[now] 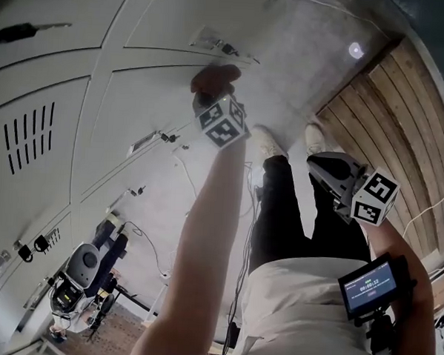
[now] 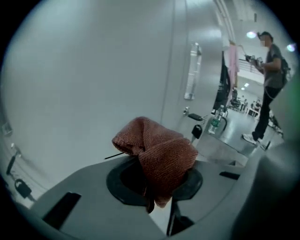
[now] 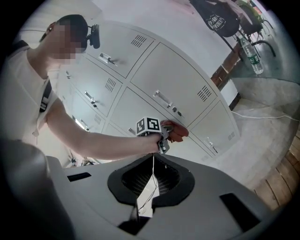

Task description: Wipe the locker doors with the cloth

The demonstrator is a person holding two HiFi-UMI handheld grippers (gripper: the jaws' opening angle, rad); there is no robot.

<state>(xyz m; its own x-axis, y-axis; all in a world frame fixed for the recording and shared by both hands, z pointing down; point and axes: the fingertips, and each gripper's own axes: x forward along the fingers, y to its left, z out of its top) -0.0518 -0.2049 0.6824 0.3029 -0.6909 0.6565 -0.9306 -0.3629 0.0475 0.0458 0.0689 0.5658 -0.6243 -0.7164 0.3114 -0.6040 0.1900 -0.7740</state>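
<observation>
Slippage is the main risk. The cloth (image 2: 158,151) is bunched into a reddish-brown wad, and only its lower fold is caught in the left gripper (image 2: 159,199). If it drags hard across the painted metal, I judge it could be pulled loose. A wad this tight also puts little fabric on the surface, so the wipe may leave streaks, and pressing harder could bring the gripper's hard nose against the paint. The handle (image 1: 214,43) just above the cloth, with its lock hardware, could snag a loose fold.

The left gripper's jaws are nearly together, clamped on the cloth, which bulges up and out over them. In the head view the cloth (image 1: 216,78) sits at the locker door (image 1: 137,105) near its top edge. It looks pressed on, though no view shows the contact itself.

The right gripper (image 3: 149,187) hangs back near the person's legs, well apart from the lockers. Its jaws meet along a thin seam with nothing between them.
</observation>
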